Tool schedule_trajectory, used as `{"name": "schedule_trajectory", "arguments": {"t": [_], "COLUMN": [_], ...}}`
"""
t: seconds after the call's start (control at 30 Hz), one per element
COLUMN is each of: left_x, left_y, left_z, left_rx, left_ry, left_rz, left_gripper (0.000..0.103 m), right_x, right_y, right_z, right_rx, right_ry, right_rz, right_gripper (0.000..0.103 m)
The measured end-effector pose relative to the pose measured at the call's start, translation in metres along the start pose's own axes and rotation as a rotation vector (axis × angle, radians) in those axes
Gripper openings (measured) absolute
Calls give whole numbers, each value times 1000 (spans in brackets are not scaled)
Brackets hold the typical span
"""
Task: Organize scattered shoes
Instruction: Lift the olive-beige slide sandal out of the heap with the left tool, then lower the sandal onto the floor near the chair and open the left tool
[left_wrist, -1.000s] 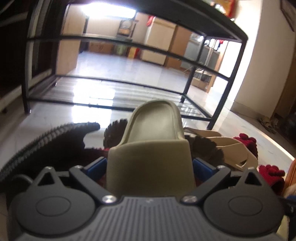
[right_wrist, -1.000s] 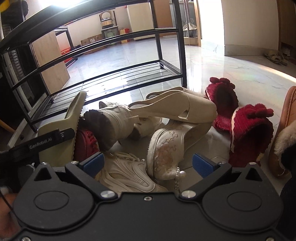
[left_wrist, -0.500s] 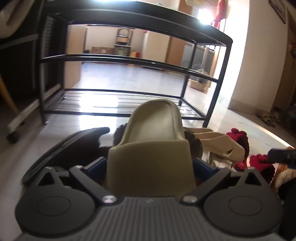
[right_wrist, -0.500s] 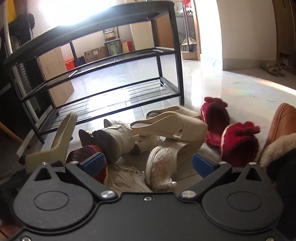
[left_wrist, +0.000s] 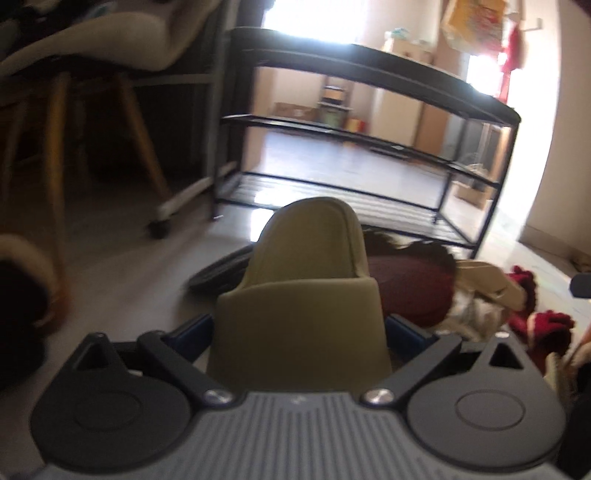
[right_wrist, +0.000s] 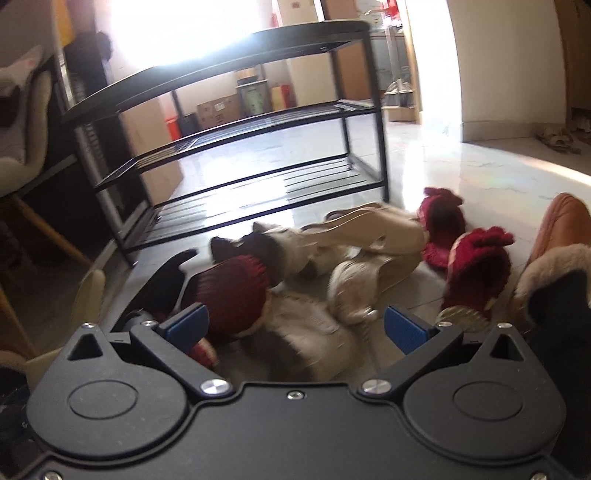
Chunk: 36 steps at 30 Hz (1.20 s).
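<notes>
Two grippers were in play, and only one carried anything. The left gripper (left_wrist: 301, 328) was clamped on an olive slide sandal (left_wrist: 303, 295), its blue pads pressed against the sandal's sides, the toe pointing forward toward the black shoe rack (left_wrist: 369, 147). The sandal was held clear of the floor, above the heap and short of the rack. The right gripper (right_wrist: 295, 328) stood wide apart with nothing between its pads, hovering over the pile of shoes (right_wrist: 332, 266) on the floor.

That pile lay just in front of the rack — a dark red knit slipper (right_wrist: 232, 295), a beige heeled sandal (right_wrist: 376, 232), a whitish sneaker (right_wrist: 306, 332), two fuzzy red slippers (right_wrist: 476, 266), and a tan fur-lined boot (right_wrist: 557, 236) off to the right. All three rack shelves that showed were bare of shoes.

By my reading, the step in hand was carrying the olive sandal from the heap to the rack. The next move would call for easing the sandal's toe between the rack's bars onto a shelf, sole down and level, before letting the pads part — the wire shelf is slatted, so a tilted sole could catch or slip through. The free gripper seemed placed to take a shoe from the heap, though both views were blurred and its aim was hard to judge.
</notes>
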<state>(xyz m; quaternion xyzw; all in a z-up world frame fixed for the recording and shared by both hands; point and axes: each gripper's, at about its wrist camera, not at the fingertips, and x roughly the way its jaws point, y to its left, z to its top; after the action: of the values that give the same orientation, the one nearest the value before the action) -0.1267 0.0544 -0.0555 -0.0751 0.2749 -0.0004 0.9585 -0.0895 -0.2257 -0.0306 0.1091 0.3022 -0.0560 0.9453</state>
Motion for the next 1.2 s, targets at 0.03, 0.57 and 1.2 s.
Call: {"name": "schedule_trajectory", "arguments": {"t": [0.03,0.57,1.2], "left_x": [0,63,79], "left_y": [11,96,90], "left_z": [-3,-41,-45], "left_rx": [-3,28,240], "left_ry": [6,122,143], "left_rz": [28,247,164], "left_gripper": [99,99,99], "right_x": [0,34,56], "right_y": [4,67,63], "right_z": [-2,-35,-48], "right_rx": [-2,-19,-10], "right_ry": [4,100,148], "right_rz": [8,87,63], "right_gripper": [103,103,103]}}
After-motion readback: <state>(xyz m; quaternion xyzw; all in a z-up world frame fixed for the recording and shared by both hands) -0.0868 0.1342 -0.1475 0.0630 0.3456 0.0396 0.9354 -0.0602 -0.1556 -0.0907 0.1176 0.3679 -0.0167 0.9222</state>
